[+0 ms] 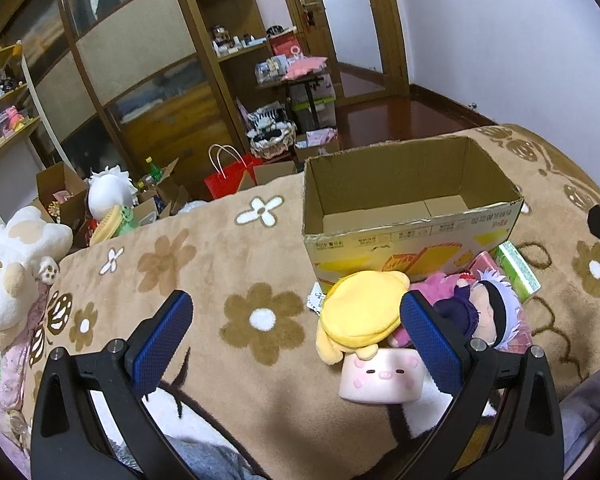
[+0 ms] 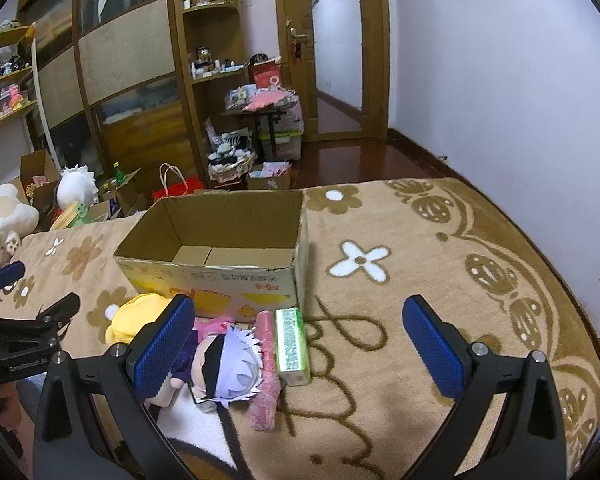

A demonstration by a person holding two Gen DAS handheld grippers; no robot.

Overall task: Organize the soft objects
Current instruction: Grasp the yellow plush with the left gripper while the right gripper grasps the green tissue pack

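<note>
Crowding is the risk: the yellow plush toy (image 1: 360, 312), white-haired purple-clad doll (image 2: 224, 364) and pink square-faced cushion (image 1: 382, 376) overlap by the left gripper (image 1: 296, 336)'s right finger, before the empty cardboard box (image 1: 404, 216). Both fingers gape wide, empty; the right gripper (image 2: 298, 344) could snag two.

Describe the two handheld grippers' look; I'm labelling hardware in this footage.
Both the left gripper and right gripper match: black angular frames with silver pivot screws, each finger faced with a blue textured pad. No cables or sleeves show.
</note>
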